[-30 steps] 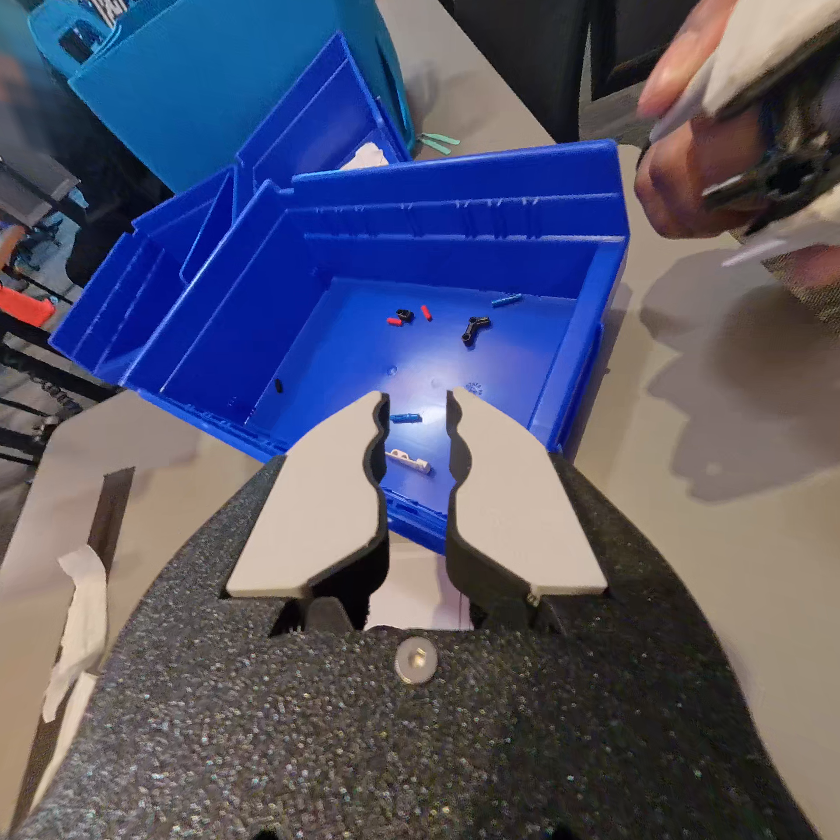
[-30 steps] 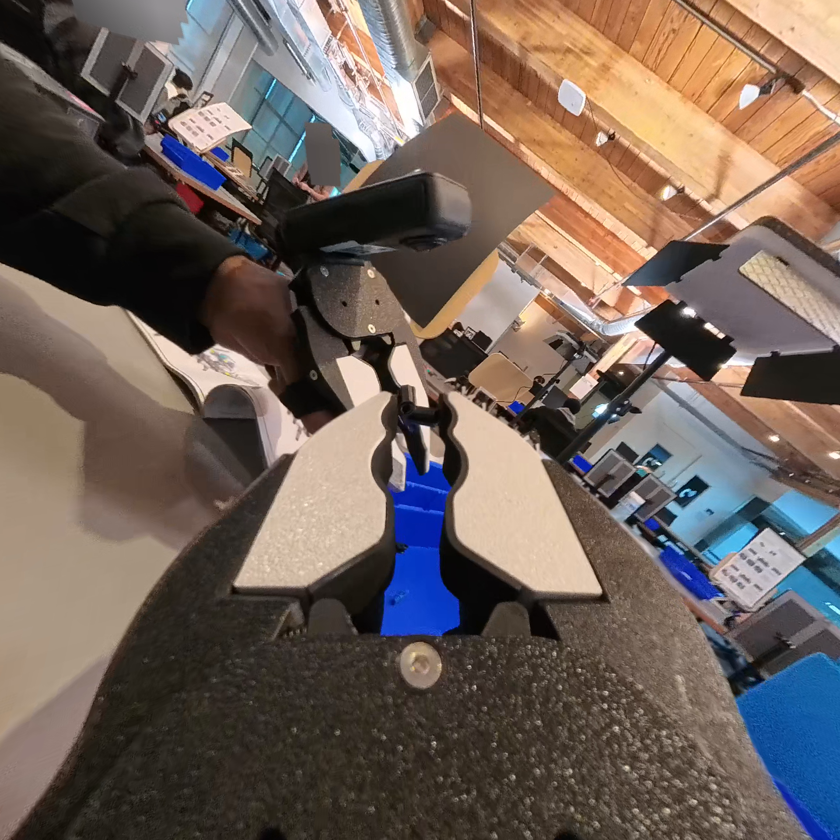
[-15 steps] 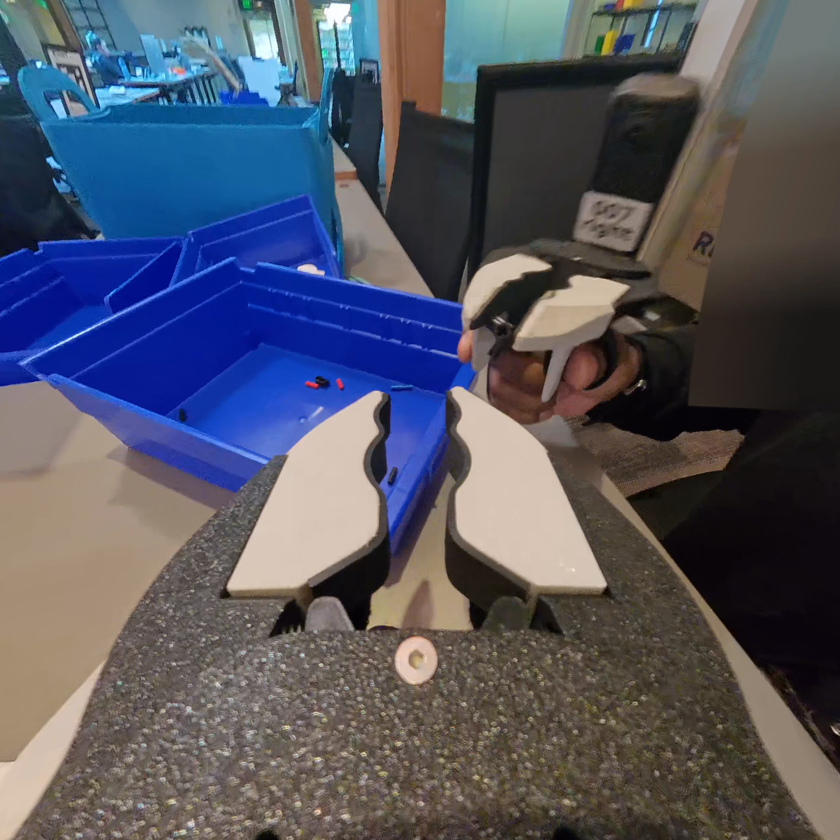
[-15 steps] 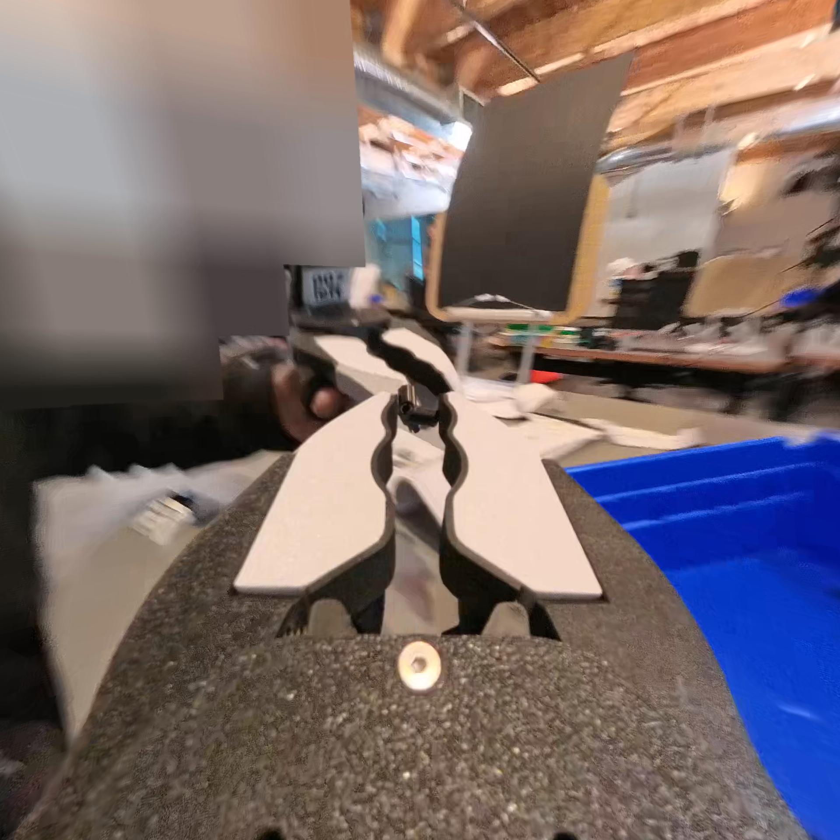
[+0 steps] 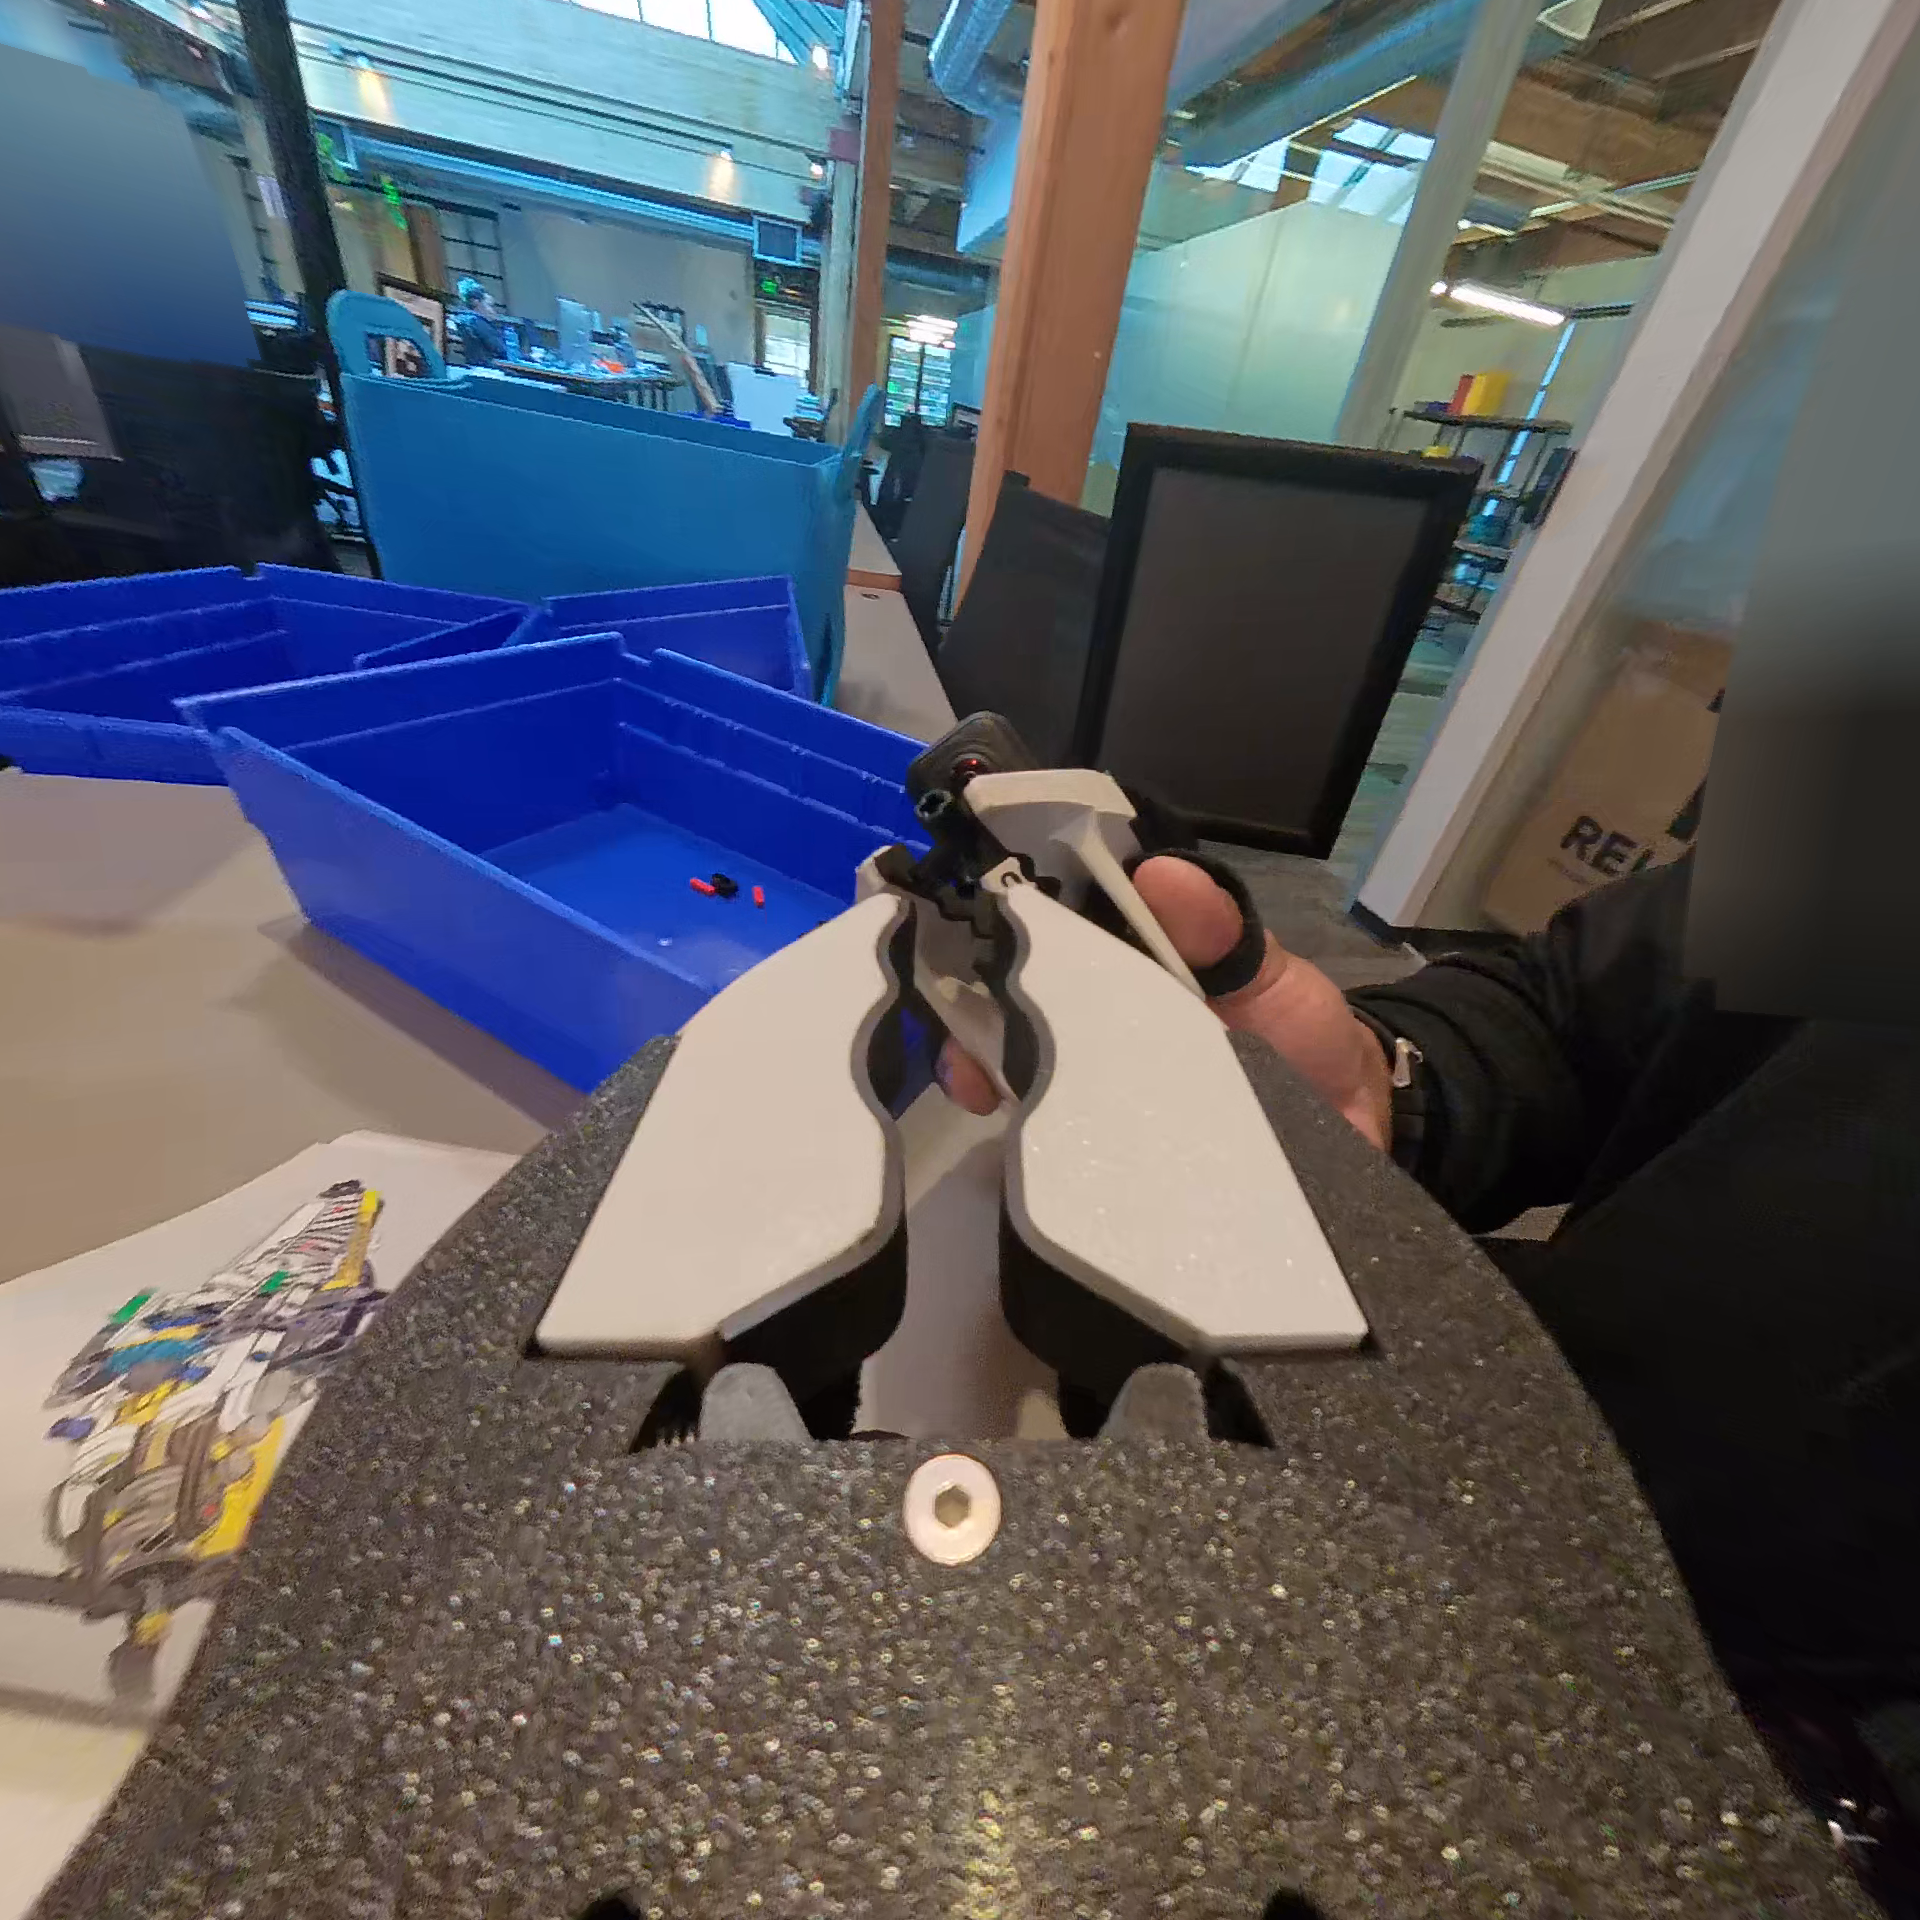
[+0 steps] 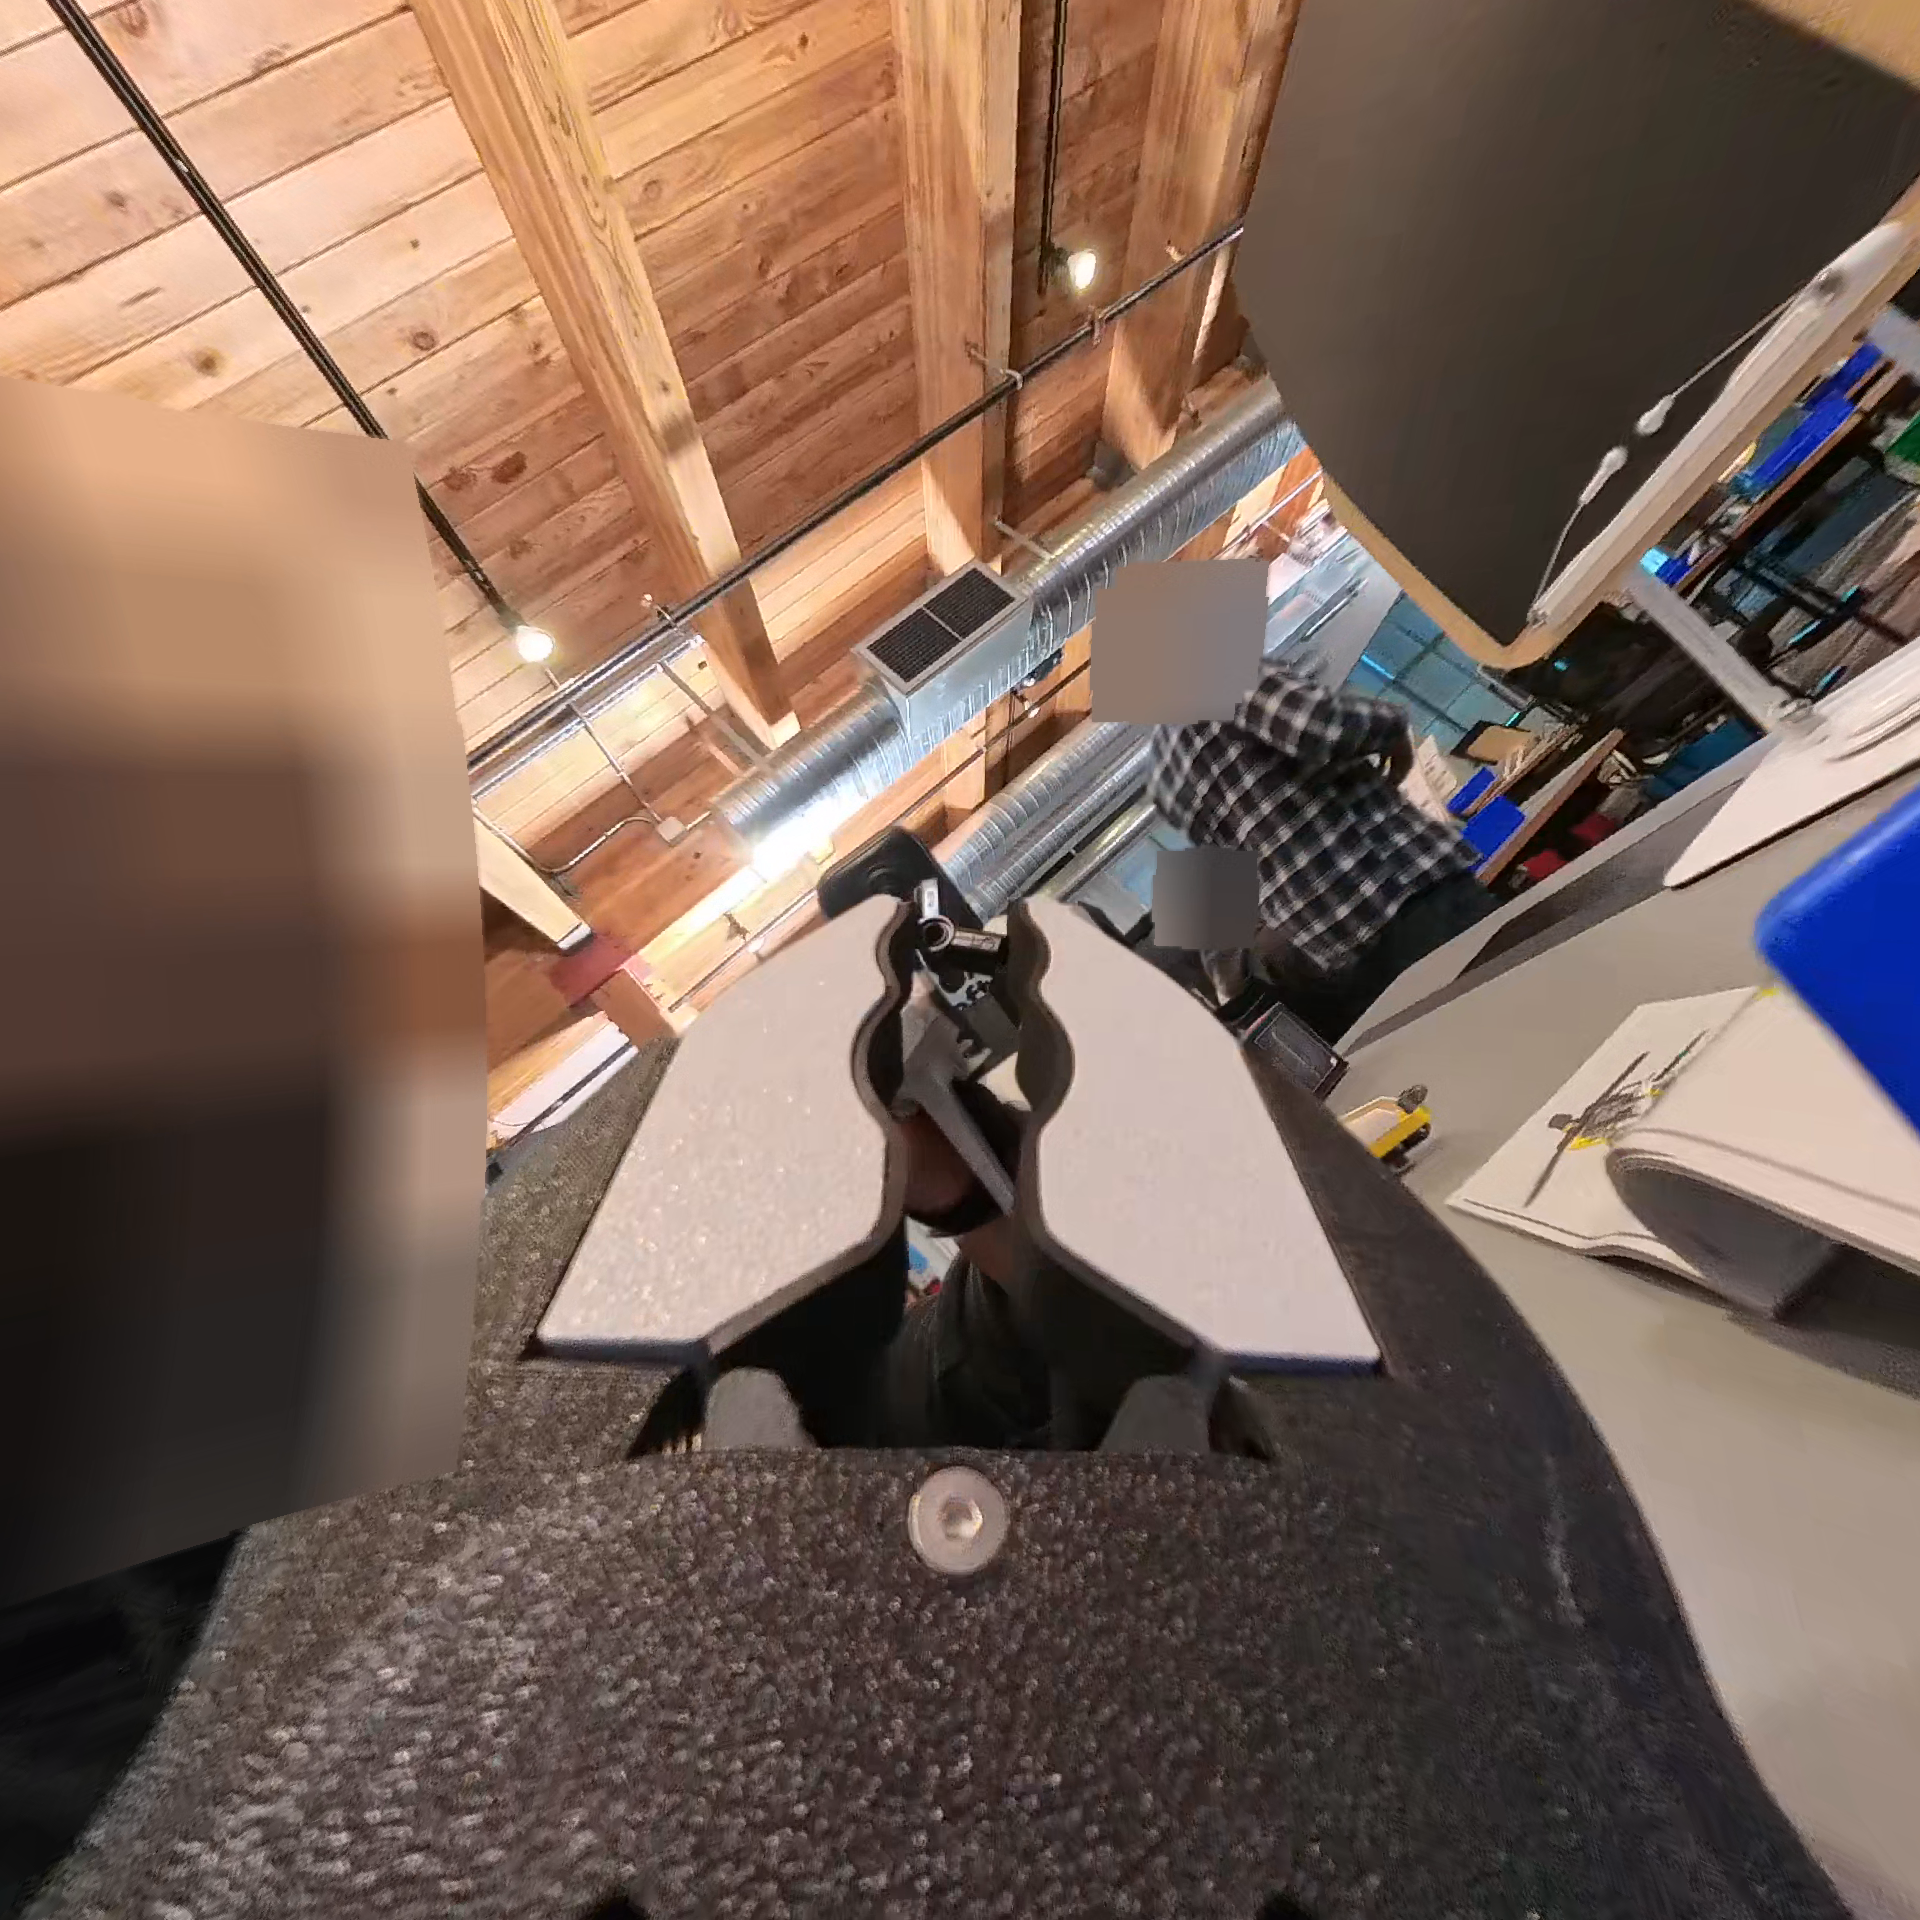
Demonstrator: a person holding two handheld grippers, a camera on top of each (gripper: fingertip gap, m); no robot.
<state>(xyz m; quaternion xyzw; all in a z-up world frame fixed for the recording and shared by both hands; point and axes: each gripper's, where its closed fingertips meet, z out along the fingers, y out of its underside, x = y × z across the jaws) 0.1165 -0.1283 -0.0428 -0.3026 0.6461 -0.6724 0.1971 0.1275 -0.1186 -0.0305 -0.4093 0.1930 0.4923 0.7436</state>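
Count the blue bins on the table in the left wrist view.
3: the nearest bin holding small red and black bits, one far left, one behind. More may be hidden.

- blue bin [image 5: 436,894] on grey table [image 5: 156,997], small red and black parts [image 5: 725,886] on its floor
- more blue bins [image 5: 208,634] behind it, teal crate [image 5: 582,520] further back
- illustrated sheet [image 5: 187,1340] near table edge
- black framed panel [image 5: 1268,644] upright, right of bins
- open booklet [image 6: 1704,1122] on table
- person in plaid shirt [image 6: 1320,810] in background
- wood ceiling [image 6: 665,260], silver ducts [image 6: 1039,644]
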